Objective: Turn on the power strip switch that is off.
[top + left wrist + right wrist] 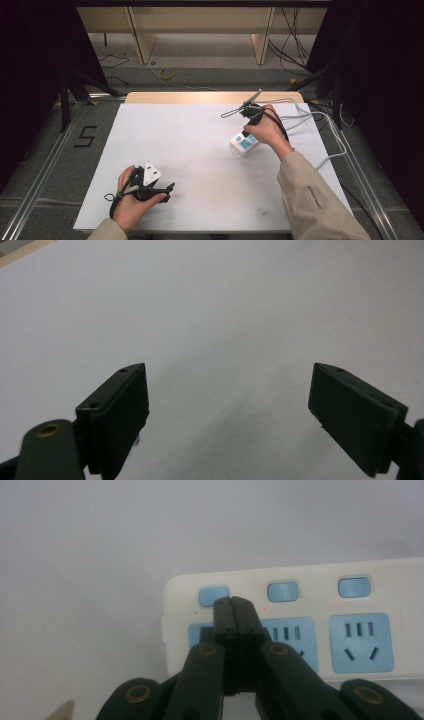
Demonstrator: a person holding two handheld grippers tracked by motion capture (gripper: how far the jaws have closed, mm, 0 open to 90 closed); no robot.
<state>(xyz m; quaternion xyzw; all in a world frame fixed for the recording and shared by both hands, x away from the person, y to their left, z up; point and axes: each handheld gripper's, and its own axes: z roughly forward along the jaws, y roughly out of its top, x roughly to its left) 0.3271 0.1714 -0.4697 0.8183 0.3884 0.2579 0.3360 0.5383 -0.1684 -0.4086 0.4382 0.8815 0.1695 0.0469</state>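
A white power strip (244,144) with blue sockets lies right of centre on the white table (190,150). In the right gripper view the power strip (300,625) shows a row of three blue switches above its sockets. My right gripper (232,602) is shut with nothing between its jaws, and its tips rest at the lower edge of the leftmost switch (212,594). In the high view the right gripper (251,125) points down at the strip's far end. My left gripper (169,192) lies near the front left, and in its own view the left gripper (230,405) stands open over bare table.
The strip's white cable (320,125) loops off the table's right side toward the back. A wooden strip (210,97) borders the far edge. Loose cables lie on the floor beyond, and a "5" mark (86,136) is on the floor at left.
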